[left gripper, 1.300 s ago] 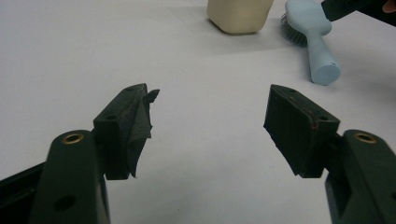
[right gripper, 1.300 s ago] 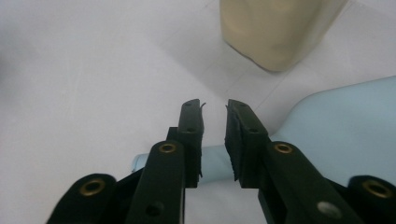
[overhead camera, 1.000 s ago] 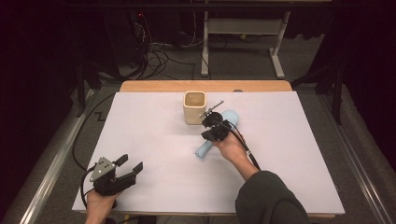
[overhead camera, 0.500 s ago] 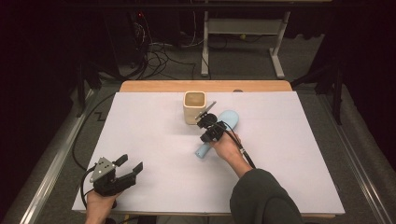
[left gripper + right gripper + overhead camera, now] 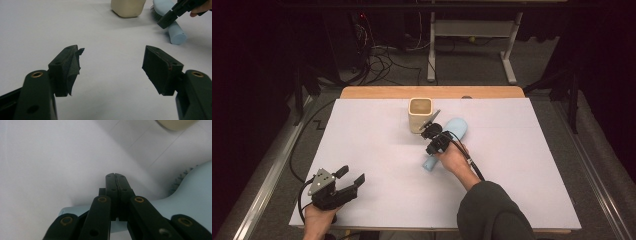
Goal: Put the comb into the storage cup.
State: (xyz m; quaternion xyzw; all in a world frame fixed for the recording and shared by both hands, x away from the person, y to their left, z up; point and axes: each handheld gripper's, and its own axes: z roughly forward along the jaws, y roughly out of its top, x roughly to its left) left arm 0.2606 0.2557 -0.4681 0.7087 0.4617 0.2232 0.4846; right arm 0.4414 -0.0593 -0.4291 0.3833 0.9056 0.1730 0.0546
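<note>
High view puts your left gripper (image 5: 348, 181) at the near-left worktop (image 5: 377, 150) edge, jaws spread and empty. Your right gripper (image 5: 432, 131), jaws pressed together, hovers just above the light blue brush (image 5: 457, 131), with the beige cup (image 5: 420, 114) just beyond.

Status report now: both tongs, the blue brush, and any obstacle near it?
Left tongs open, empty, near table edge. Right tongs shut, empty, above blue brush handle. Brush lies flat. Beige cup close beside it.
</note>
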